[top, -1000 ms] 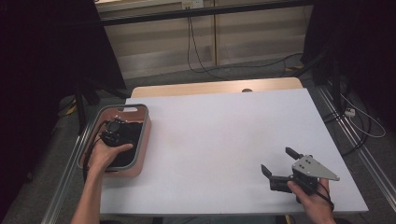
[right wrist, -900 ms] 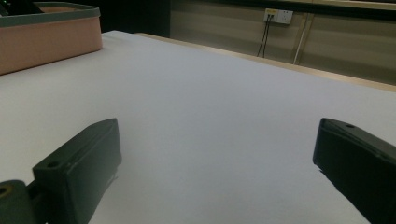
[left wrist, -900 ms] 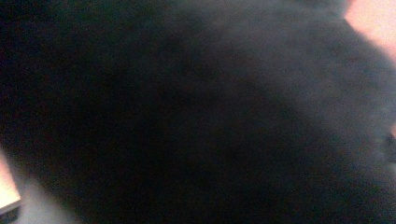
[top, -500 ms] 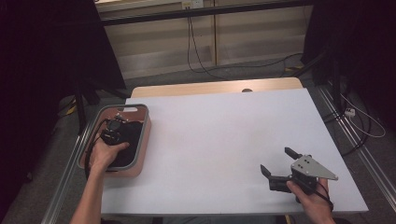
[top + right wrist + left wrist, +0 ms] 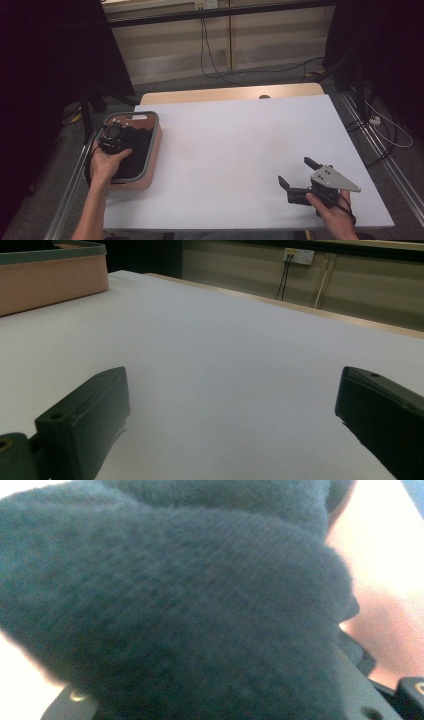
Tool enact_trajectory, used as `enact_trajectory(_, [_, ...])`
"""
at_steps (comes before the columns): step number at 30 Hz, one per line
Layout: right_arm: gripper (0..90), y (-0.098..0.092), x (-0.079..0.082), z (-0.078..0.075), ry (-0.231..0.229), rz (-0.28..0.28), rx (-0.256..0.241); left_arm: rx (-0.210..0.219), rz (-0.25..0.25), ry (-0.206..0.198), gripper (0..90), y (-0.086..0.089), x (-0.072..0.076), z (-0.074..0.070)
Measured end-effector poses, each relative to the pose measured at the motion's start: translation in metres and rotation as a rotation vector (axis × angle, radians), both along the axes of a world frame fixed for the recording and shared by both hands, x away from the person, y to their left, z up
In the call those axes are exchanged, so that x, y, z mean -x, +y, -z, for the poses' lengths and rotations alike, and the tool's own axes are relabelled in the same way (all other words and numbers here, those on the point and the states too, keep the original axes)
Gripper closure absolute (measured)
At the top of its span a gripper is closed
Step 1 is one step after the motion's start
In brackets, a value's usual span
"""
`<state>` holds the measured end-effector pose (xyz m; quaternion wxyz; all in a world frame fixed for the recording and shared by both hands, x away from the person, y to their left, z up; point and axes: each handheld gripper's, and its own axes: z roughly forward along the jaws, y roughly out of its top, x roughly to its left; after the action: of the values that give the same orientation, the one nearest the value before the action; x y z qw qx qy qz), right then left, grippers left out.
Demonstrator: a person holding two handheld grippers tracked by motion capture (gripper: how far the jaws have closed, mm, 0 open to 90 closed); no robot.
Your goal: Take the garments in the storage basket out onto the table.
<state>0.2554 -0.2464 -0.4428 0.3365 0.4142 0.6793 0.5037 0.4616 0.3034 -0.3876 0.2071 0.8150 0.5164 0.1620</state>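
Observation:
A pink basket (image 5: 153, 146) with a grey rim stands at the table's left edge, and dark knitted fabric (image 5: 139, 150) lies inside it. My left gripper (image 5: 113, 137) is down in the basket, pressed into that fabric. In the left gripper view the dark fabric (image 5: 175, 605) lies right against the camera and hides the jaws, with the basket's pink wall (image 5: 385, 555) behind it. My right gripper (image 5: 295, 170) rests open near the front right of the white table (image 5: 240, 135). Nothing lies between its fingers (image 5: 232, 380).
The right gripper view looks along the bare white tabletop toward the basket (image 5: 50, 280) at the far left. A wooden strip (image 5: 230, 94) runs along the table's back edge. Cables (image 5: 385, 130) hang off the right side, and a metal rail lines each side.
My left gripper has shifted slightly to the left inside the basket. The right gripper has stayed where it was.

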Motion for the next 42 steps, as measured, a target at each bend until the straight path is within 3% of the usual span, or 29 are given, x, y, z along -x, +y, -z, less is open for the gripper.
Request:
enact_trajectory(6, [0.7,0.001,-0.001,0.0,0.001,-0.005,-0.002,0.037,-0.023,-0.052,67.3,0.012,0.014,-0.008])
enact_trajectory(12, [0.7,0.001,-0.004,0.001,0.007,-0.005,-0.004,0.139,-0.076,-0.112,67.2,0.024,0.029,-0.013])
enact_trajectory(17, [0.7,0.0,-0.004,0.001,0.009,-0.001,-0.01,0.185,-0.09,-0.14,67.2,0.032,0.035,-0.017])
enact_trajectory(19, [0.7,0.0,-0.004,0.001,0.009,-0.003,-0.011,0.199,-0.097,-0.167,67.1,0.033,0.038,-0.018])
enact_trajectory(22, [0.7,-0.001,-0.003,0.001,0.009,-0.001,-0.014,0.209,-0.099,-0.171,67.2,0.035,0.041,-0.02])
enact_trajectory(33, [0.7,0.002,-0.001,0.0,0.001,-0.016,-0.006,0.321,-0.119,-0.249,67.1,0.039,0.06,-0.038])
enact_trajectory(36, [0.7,0.003,0.0,0.0,-0.001,-0.02,-0.005,0.311,-0.112,-0.269,67.1,0.038,0.065,-0.044])
enact_trajectory(42, [0.7,0.003,-0.002,0.0,0.0,-0.017,-0.006,0.339,-0.114,-0.316,67.1,0.038,0.072,-0.053])
